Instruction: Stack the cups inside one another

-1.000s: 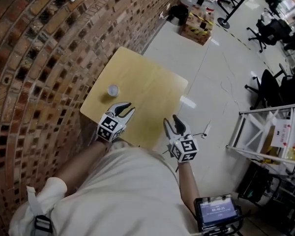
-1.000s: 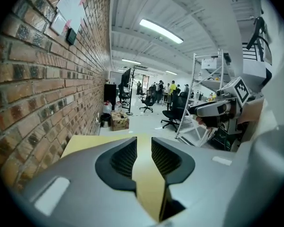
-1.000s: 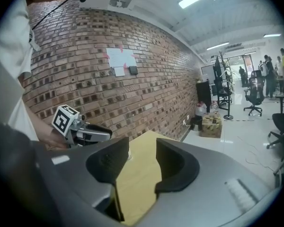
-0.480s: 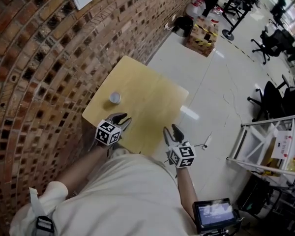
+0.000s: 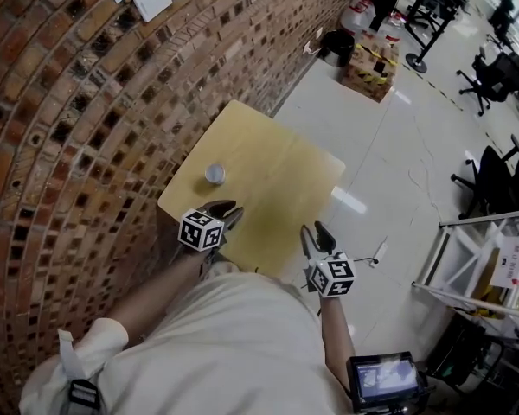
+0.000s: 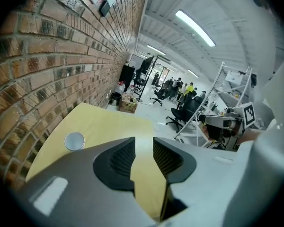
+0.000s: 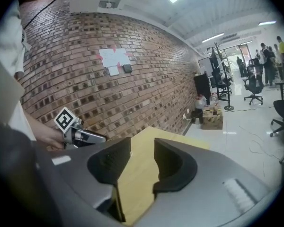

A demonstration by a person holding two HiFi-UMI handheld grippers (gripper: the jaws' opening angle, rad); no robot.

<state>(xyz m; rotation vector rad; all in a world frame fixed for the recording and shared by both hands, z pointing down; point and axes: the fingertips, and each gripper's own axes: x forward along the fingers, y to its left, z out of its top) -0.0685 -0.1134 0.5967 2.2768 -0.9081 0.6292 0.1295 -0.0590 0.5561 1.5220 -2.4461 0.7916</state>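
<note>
Small pale cup (image 5: 214,174), rim up, on tabletop (image 5: 277,188) near wall; visible to left claw (image 5: 229,210), empty, gap just widening; unseen by right claw (image 5: 314,229), empty, wide, just narrowing.

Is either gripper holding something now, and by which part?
Nothing is held. The jaws of the left gripper have just been opening, those of the right gripper closing, both empty. The cup stands alone on the table.

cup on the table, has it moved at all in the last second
No. The cup sits at the same spot on the table, near its wall-side edge; only the head view shifted.
</note>
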